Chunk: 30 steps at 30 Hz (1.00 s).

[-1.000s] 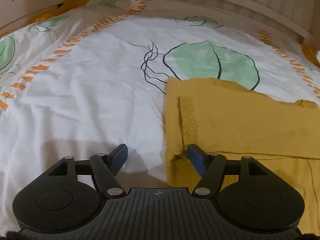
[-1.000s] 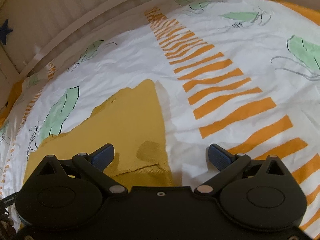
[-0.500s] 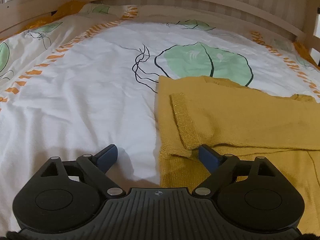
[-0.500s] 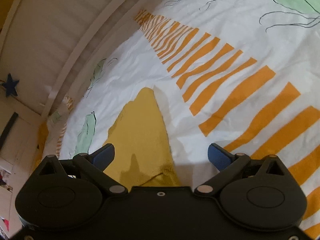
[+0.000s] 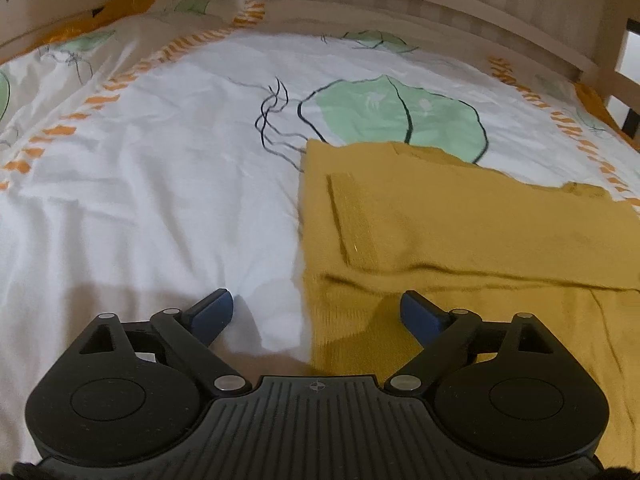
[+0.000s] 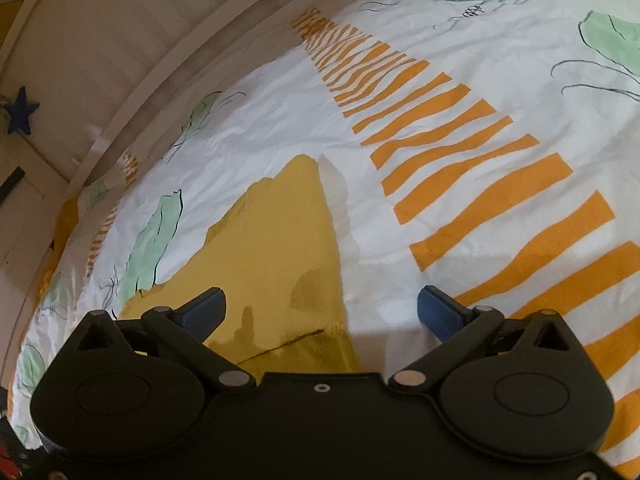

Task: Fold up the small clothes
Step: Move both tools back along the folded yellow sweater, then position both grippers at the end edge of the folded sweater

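Left claw (image 5: 316,312) wide open, empty, straddling the near left edge of the yellow sweater (image 5: 460,240); a second ago the fingers sat closer together there. Right claw (image 6: 322,306) also open, empty, over the sweater's right edge, and the view has swung back toward the headboard (image 6: 120,40). Sweater lies flat on the bed (image 5: 160,200), sleeve (image 5: 352,220) folded across the body. Reads as release done; likely next is regrasping the hem for the next fold.
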### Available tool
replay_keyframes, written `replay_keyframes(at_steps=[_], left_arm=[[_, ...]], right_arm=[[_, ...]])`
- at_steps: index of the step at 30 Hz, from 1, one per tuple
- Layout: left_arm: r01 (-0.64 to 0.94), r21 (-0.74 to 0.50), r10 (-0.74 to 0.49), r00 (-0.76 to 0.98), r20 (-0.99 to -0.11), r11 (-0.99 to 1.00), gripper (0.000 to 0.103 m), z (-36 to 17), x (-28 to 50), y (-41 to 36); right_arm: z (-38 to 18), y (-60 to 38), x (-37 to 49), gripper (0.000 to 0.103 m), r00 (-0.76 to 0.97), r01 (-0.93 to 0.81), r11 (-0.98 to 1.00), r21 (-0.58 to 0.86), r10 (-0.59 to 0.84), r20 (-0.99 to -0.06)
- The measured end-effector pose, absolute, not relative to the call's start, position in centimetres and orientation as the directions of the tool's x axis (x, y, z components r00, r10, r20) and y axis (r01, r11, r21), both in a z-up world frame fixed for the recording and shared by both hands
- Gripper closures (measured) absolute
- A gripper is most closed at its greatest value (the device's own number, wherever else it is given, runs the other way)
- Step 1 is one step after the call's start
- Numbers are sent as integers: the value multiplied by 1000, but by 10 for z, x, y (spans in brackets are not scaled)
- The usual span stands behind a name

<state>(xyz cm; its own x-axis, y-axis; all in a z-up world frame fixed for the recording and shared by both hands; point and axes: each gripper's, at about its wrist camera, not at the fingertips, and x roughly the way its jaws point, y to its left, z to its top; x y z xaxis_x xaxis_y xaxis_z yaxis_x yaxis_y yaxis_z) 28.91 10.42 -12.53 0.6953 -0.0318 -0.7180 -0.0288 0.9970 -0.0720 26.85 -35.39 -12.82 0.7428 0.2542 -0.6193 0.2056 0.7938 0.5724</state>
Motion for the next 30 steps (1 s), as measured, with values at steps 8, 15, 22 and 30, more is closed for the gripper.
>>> replay_keyframes(at_steps=[8,15,22,30], left_arm=[[-4,-161,-126,602,-788,987,13,-106,244,114],[9,-162,-133,621,-772,987,13,-80,186,118],[37,-140,-128,680,-722,990,13,-54,140,114],[32,-15,-34,721,-692,999,13,-40,100,106]], right_arm=[[-124,-332,248,0,714,120,881,457,243,-657],[-116,-329,218,0,668,168,826,538,306,-679],[-103,-322,178,0,578,198,820,537,344,-739],[-81,-311,131,1,508,205,839,505,350,-787]])
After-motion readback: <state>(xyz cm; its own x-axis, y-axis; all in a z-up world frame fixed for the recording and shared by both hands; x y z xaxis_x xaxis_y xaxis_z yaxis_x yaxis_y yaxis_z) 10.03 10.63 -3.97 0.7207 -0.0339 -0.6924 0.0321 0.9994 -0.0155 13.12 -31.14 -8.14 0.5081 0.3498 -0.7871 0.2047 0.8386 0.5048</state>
